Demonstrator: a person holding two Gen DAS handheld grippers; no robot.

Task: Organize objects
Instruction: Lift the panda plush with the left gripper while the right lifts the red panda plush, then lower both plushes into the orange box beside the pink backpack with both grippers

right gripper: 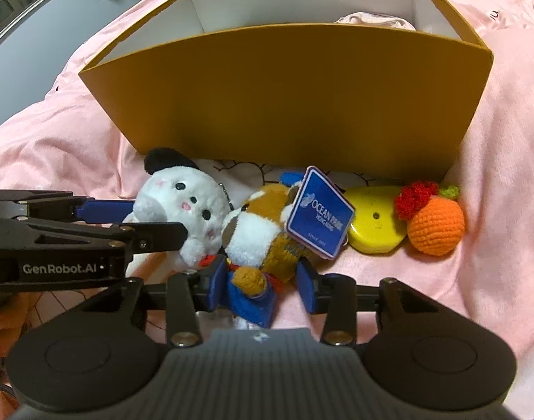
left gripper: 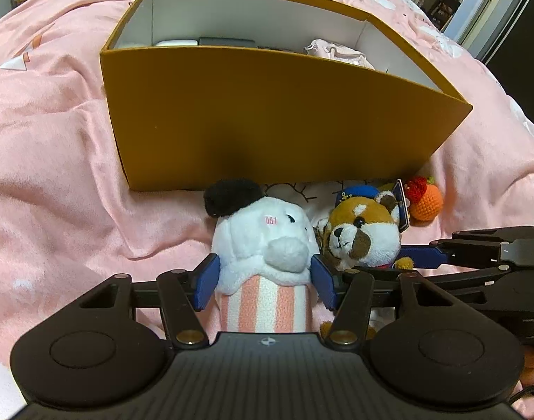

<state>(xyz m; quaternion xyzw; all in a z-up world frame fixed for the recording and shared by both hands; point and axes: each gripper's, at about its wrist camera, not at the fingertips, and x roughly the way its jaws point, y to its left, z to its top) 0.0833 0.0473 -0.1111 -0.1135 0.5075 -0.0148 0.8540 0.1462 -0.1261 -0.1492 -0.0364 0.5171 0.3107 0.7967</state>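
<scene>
- On a pink blanket [left gripper: 49, 161] sits an open mustard-yellow box [left gripper: 267, 112] with white inner walls; a pale pink pouch [left gripper: 337, 52] and flat grey/white items lie inside, mostly hidden by the near wall.
- Just in front of the box's near wall, a row of small toys: white plush [left gripper: 267, 241] with a black hat and a pink-white striped body, red panda plush [left gripper: 365, 234] touching it on its right, crocheted orange [right gripper: 436, 224] with red and green tufts at the far right.
- Yellow plastic case [right gripper: 375, 224] lies between the red panda plush and the crocheted orange, seen in the right wrist view.
- Blue "OCEAN" tag [right gripper: 319, 213] stands up off the red panda plush.
- Left gripper [left gripper: 265, 281]: jaws wide, blue pads on both sides of the white plush at its neck, touching or nearly touching the fur; firm squeeze not clear.
- Right gripper [right gripper: 263, 283]: jaws narrower, pads straddling the red panda plush's lower body and blue clothing; left pad against the fabric, right pad just beside it; cannot tell if it is truly clamped.
- Both grippers point steeply down at the toys, side by side, each visible in the other's view.
- Part of a hand shows at the left edge of the right wrist view, behind the left gripper.
</scene>
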